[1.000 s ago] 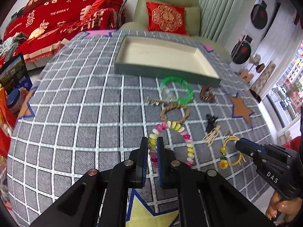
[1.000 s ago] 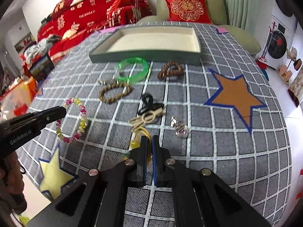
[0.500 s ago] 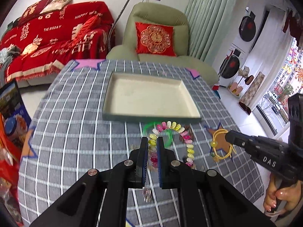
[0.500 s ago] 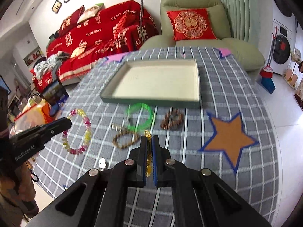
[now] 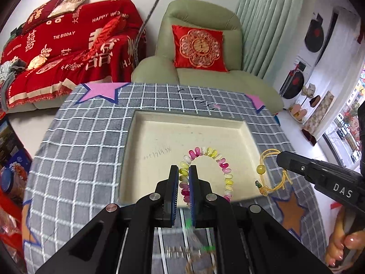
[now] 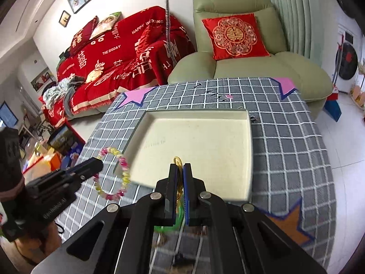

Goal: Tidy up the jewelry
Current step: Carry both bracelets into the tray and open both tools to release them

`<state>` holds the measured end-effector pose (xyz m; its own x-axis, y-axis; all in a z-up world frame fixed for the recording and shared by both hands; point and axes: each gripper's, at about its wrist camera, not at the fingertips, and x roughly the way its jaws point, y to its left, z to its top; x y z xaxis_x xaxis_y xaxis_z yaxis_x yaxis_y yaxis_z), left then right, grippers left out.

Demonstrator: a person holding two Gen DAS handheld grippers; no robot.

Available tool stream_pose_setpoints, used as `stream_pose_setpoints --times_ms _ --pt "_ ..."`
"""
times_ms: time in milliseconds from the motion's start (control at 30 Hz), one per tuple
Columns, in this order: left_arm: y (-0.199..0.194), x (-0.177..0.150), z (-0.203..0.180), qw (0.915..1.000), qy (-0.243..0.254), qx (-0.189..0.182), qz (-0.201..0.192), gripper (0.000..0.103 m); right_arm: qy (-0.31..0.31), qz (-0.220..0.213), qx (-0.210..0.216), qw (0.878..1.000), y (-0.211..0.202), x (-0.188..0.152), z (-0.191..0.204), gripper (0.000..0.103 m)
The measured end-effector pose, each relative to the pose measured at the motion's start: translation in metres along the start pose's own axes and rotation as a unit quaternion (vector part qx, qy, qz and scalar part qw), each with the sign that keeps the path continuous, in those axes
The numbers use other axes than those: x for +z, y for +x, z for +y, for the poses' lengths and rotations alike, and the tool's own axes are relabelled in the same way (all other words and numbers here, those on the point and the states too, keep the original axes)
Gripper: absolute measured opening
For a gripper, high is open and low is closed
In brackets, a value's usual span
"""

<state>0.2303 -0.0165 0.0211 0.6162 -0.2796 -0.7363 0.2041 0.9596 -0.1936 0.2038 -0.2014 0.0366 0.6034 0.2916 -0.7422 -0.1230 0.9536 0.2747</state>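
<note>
My left gripper (image 5: 183, 171) is shut on a pink, yellow and white bead bracelet (image 5: 219, 159) and holds it in the air over the near part of the cream tray (image 5: 159, 137). It shows from the side in the right wrist view (image 6: 123, 173), left of the tray (image 6: 205, 137). My right gripper (image 6: 180, 170) is shut on a yellow cord bracelet (image 6: 178, 161) with a bead, above the tray's near edge. In the left wrist view that cord bracelet (image 5: 264, 171) hangs from the right gripper's tip (image 5: 281, 157) at the tray's right side.
The tray lies on a grey checked tablecloth (image 5: 79, 159) with star patches. A green bangle (image 6: 168, 223) and other blurred jewelry lie on the cloth below the grippers. A green armchair (image 5: 200, 45) and a red-covered sofa (image 5: 68, 45) stand behind the table.
Both grippers have lifted their bracelets off the cloth and carried them forward. They have gone from the near jewelry pile to above the tray's near edge.
</note>
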Motion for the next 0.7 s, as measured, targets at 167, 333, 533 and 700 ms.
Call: stream_pose_setpoints --times_ms 167,333,533,700 --pt "0.063 0.005 0.003 0.9994 0.013 0.021 0.024 0.019 0.018 0.023 0.003 1.0 0.049 0.011 -0.014 0.005" --pt "0.102 -0.004 0.006 0.9981 0.013 0.039 0.046 0.019 0.038 0.053 -0.001 0.998 0.099 0.008 -0.035 0.005" --pt "0.118 -0.013 0.009 0.9955 0.023 0.075 0.053 0.019 0.044 0.072 -0.018 0.996 0.125 -0.005 -0.052 0.005" --pt "0.124 -0.018 0.006 0.9914 0.041 0.112 0.054 0.02 0.04 0.086 -0.035 0.995 0.135 -0.013 -0.055 0.005"
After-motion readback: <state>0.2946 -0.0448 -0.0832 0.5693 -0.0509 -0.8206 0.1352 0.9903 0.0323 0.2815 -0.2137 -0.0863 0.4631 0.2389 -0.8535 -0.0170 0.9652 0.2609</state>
